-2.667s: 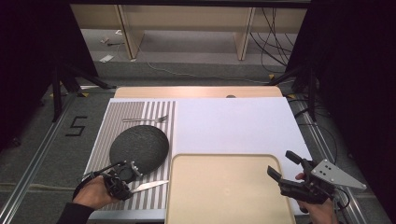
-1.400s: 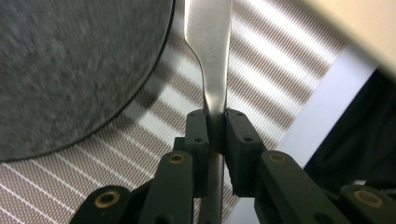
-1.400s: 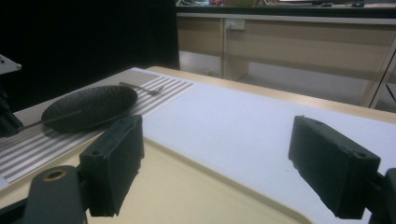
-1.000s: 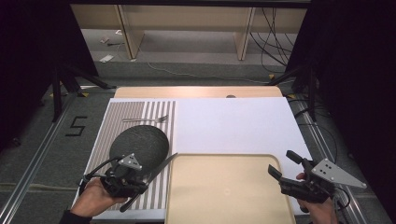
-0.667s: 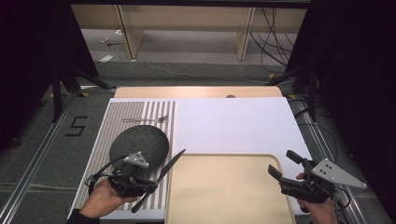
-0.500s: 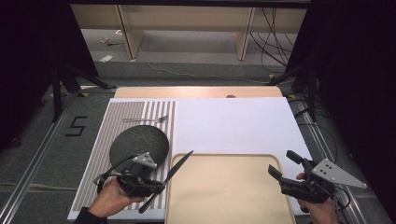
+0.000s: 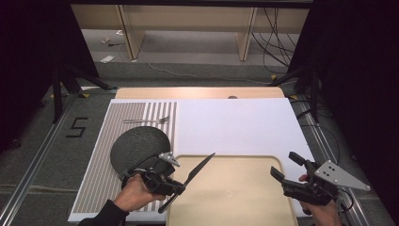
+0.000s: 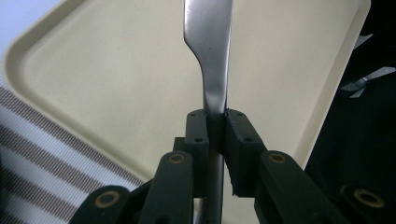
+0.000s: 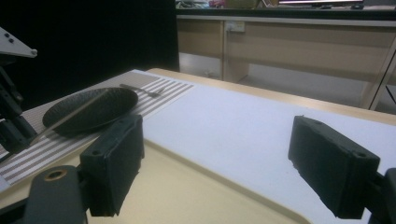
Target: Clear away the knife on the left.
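Observation:
My left gripper [image 7: 175, 187] is shut on a metal knife [image 7: 200, 167], held off the surface over the left edge of the beige tray [image 7: 235, 197]. The blade points up and to the right across the tray. In the left gripper view the knife [image 8: 208, 56] is clamped upright between the jaws, with the tray [image 8: 107, 79] beneath it. My right gripper [image 7: 282, 164] stands open at the tray's right edge with nothing in it. In its own view the right gripper [image 9: 222, 163] is open wide over the tray's corner.
A dark round plate [image 7: 140, 147] lies on the striped mat [image 7: 99, 165], just left of the tray. A fork [image 7: 149, 120] lies beyond it. A white sheet [image 7: 235, 127] covers the middle of the table. The plate [image 9: 88, 109] appears at the left in the right gripper view.
My left gripper has lifted the knife from the striped mat beside the plate and carried it right, over the tray's left edge. The right gripper has stayed still and open.

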{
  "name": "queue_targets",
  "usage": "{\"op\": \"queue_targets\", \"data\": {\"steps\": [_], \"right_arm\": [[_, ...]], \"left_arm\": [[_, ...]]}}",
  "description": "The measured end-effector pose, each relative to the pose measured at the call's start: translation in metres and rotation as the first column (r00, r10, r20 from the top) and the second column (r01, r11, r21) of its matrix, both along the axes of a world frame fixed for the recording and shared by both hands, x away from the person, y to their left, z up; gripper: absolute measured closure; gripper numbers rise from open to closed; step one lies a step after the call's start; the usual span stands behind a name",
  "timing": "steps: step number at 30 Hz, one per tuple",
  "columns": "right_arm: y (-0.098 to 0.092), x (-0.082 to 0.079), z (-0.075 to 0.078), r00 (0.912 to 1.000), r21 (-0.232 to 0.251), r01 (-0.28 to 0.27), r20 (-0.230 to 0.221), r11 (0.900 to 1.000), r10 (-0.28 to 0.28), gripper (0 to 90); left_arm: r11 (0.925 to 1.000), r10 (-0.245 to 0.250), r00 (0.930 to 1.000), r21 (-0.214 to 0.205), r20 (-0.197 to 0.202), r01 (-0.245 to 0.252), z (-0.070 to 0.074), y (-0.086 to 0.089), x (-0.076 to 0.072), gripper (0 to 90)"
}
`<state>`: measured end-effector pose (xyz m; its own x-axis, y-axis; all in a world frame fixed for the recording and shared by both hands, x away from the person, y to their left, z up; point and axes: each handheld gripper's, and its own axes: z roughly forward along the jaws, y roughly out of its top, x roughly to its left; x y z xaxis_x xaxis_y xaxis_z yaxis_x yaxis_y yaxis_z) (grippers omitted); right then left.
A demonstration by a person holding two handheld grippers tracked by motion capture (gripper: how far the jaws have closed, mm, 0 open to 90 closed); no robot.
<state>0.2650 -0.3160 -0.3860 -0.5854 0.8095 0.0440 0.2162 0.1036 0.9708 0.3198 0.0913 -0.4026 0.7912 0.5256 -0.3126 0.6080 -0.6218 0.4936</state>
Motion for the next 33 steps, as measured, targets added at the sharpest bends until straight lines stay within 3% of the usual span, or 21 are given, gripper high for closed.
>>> {"op": "queue_targets", "data": {"steps": [10,14,22,33], "right_arm": [[0.000,0.000,0.000,1.0000,-0.001,-0.005,0.002,1.0000,0.005,19.2],[0.000,0.000,0.000,0.9999,-0.002,-0.008,0.009,1.0000,0.008,19.2],[0.000,0.000,0.001,0.9999,0.000,-0.009,0.008,1.0000,0.009,19.2],[0.000,0.000,0.001,0.9999,0.001,-0.011,0.007,0.9999,0.011,19.1]], "left_arm": [[0.9999,-0.001,0.9982,-0.014,-0.060,0.000,-0.014,-0.018,0.007,80.2],[0.9996,0.021,0.9955,-0.019,-0.092,-0.023,-0.019,-0.019,0.012,80.2],[0.9971,0.068,0.9810,-0.021,-0.182,-0.073,-0.036,-0.021,0.016,80.2],[0.9978,0.066,0.9713,0.012,-0.228,-0.065,-0.047,-0.030,0.015,80.0]]}}
